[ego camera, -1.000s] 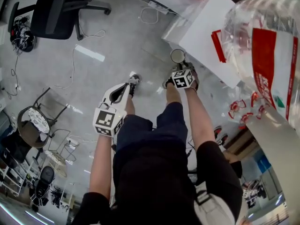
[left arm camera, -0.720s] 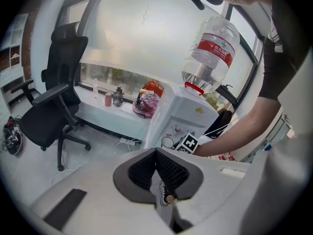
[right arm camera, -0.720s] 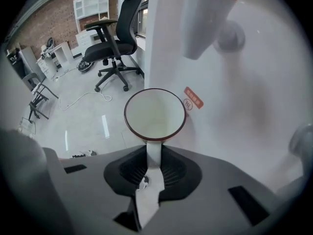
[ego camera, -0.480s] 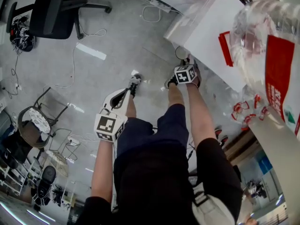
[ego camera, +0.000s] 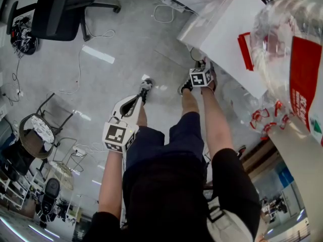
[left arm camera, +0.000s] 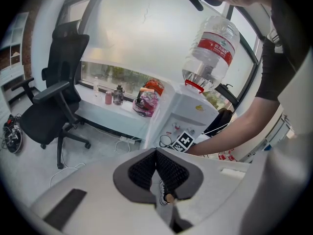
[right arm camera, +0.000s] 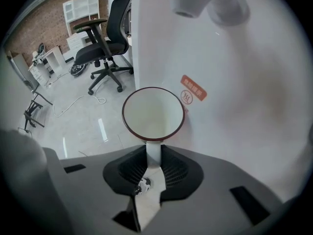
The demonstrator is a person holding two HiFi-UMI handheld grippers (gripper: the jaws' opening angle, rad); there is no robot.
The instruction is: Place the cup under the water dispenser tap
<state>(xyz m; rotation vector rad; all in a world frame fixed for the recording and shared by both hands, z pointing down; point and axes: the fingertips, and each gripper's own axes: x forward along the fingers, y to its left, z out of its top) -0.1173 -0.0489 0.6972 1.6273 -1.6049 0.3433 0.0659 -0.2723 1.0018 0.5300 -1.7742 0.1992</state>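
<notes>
We are in an office: a black swivel chair (ego camera: 63,6) on a grey floor (ego camera: 126,49) with loose cables (right arm camera: 99,100), a long worktop (left arm camera: 107,112) under windows (left arm camera: 117,75), white shelves (right arm camera: 84,6) against a brick wall (right arm camera: 44,18), and a water dispenser (left arm camera: 190,114).

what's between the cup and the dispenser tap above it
Nothing stands there: in the right gripper view the stretch from the tap down to the cup is bare white dispenser front, with a red label just beside the rim.
</notes>
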